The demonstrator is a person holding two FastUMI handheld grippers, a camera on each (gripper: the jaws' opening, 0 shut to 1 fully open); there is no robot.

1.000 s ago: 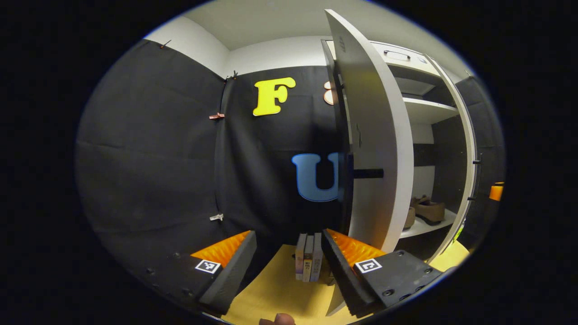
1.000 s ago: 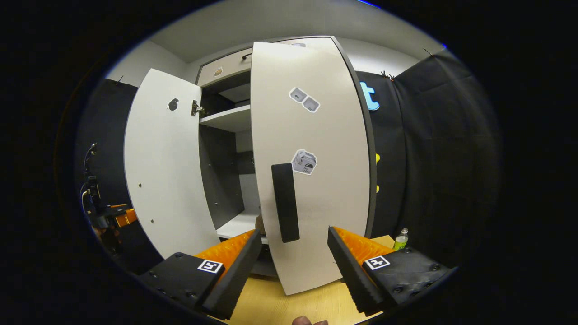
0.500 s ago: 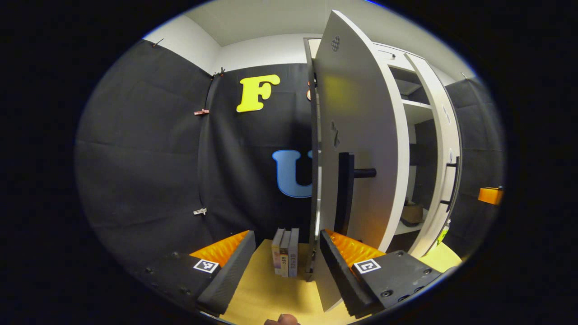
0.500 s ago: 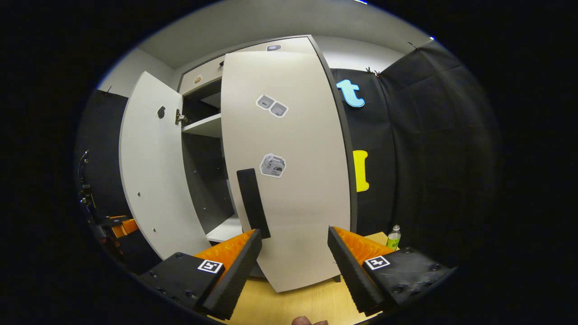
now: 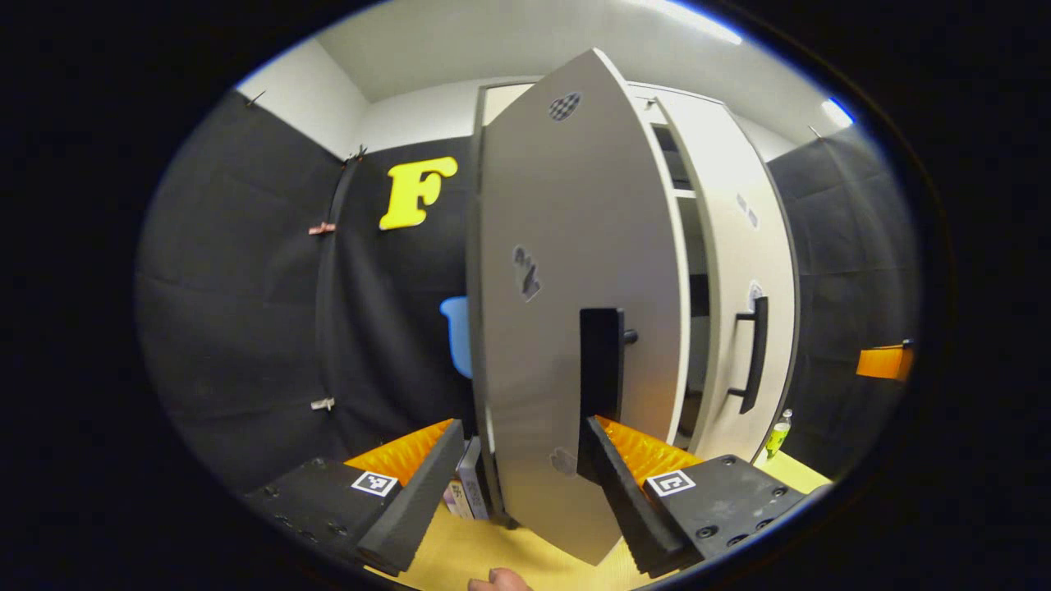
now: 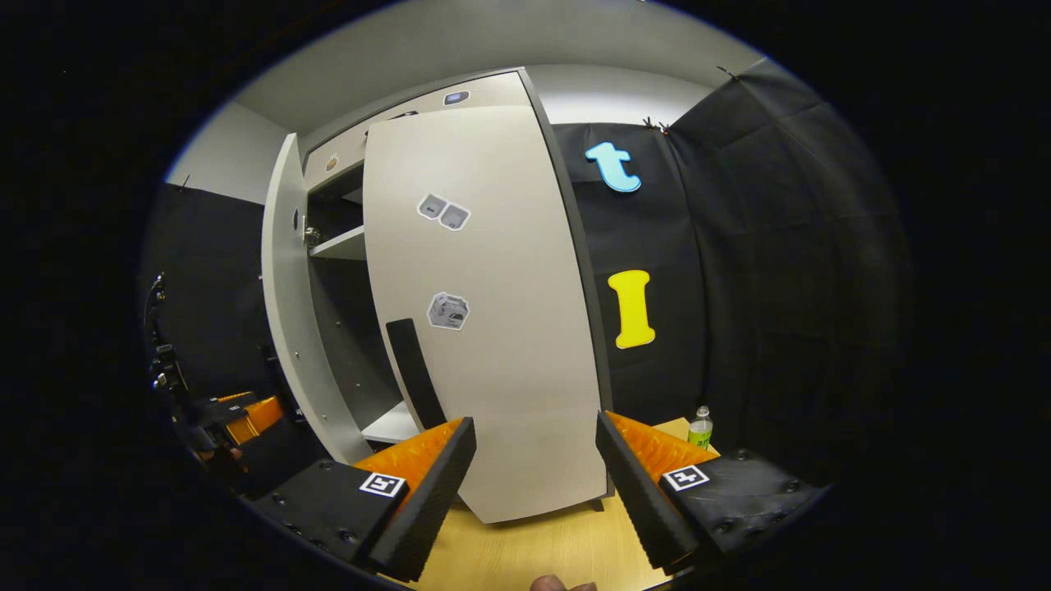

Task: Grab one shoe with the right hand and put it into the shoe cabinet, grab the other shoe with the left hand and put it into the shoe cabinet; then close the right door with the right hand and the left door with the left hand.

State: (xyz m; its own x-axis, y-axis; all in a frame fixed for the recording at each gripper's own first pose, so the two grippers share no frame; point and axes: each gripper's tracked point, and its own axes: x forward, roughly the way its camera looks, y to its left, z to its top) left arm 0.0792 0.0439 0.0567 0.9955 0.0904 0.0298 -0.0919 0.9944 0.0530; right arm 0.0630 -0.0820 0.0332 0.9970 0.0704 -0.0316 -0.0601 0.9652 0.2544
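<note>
The white shoe cabinet's left door (image 5: pixel 566 271) stands half closed right in front of my left gripper (image 5: pixel 517 484), which is open. Its right finger (image 5: pixel 620 484) sits at the foot of that door's black handle (image 5: pixel 602 361); I cannot tell if they touch. The right door (image 5: pixel 739 271) is nearly closed beyond it. In the right gripper view my right gripper (image 6: pixel 530 484) is open just before the right door (image 6: pixel 484 328), whose black handle (image 6: pixel 415 373) rises above the left finger. The left door (image 6: pixel 283 295) is seen edge-on. The doors hide the shoes.
Several books (image 5: pixel 464 492) stand on the wooden floor (image 6: pixel 534 546) left of the cabinet. A small green bottle (image 6: pixel 699 427) stands at its right. The left gripper (image 6: pixel 238 414) and the hand holding it appear far left in the right gripper view. An inner shelf (image 6: pixel 337 245) shows through the gap.
Both doors have swung toward closed, the left one turning across the left gripper view. The shoes on the lower shelf have gone out of sight. Both grippers stay open.
</note>
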